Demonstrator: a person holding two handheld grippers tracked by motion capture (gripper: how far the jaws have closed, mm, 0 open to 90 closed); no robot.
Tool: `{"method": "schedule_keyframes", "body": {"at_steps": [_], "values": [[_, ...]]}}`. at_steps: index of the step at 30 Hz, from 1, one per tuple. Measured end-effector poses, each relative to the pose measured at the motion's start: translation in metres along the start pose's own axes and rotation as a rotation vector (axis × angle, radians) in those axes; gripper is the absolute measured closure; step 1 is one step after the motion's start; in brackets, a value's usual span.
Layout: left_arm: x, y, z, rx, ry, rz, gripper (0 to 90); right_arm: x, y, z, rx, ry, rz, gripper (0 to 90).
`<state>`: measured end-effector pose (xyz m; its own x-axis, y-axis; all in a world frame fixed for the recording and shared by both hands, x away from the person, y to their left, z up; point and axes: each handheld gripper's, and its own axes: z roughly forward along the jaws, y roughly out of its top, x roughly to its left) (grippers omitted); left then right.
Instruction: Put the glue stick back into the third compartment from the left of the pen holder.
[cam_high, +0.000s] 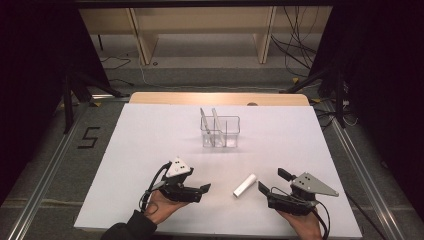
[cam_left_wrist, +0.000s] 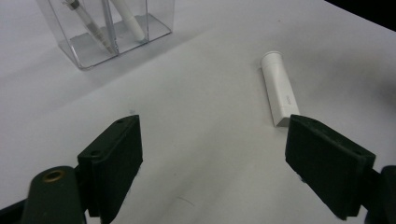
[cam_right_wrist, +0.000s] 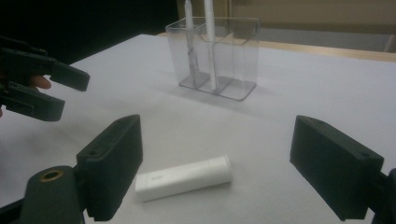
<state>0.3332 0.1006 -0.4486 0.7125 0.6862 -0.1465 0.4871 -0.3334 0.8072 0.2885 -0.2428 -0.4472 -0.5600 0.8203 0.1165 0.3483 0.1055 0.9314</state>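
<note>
Hovering low over the white table (cam_high: 150, 145), the right gripper (cam_high: 272, 182) has its jaws spread wide with nothing between them. In the right gripper view the tube (cam_right_wrist: 184, 178) lies flat on the table just ahead of those jaws, nearer the left one, with its capped end pointing right.

Taking the tube (cam_high: 245, 185) as the mark in the high view: the right gripper sits just to its right, close but not touching. The left gripper (cam_high: 202, 189) sits on the tube's other side, a little farther off, its jaws likewise wide open and empty, pointing toward the tube. In the left gripper view the tube (cam_left_wrist: 279, 88) lies past the right jaw, cap end away.

Beyond the tube, toward the far edge of the table, stands a clear holder (cam_high: 220, 131) with divided compartments. Two pens (cam_high: 205, 122) lean in it, one in each of two neighbouring compartments. Holder and tube are well apart.
</note>
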Motion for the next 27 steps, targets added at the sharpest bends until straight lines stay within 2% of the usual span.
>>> {"method": "schedule_keyframes", "body": {"at_steps": [27], "values": [[-0.018, 0.007, 0.032, 0.056, -0.038, 0.032, 18.9, -0.001, 0.0, -0.001, 0.001, -0.007, 0.01, 18.1]]}}
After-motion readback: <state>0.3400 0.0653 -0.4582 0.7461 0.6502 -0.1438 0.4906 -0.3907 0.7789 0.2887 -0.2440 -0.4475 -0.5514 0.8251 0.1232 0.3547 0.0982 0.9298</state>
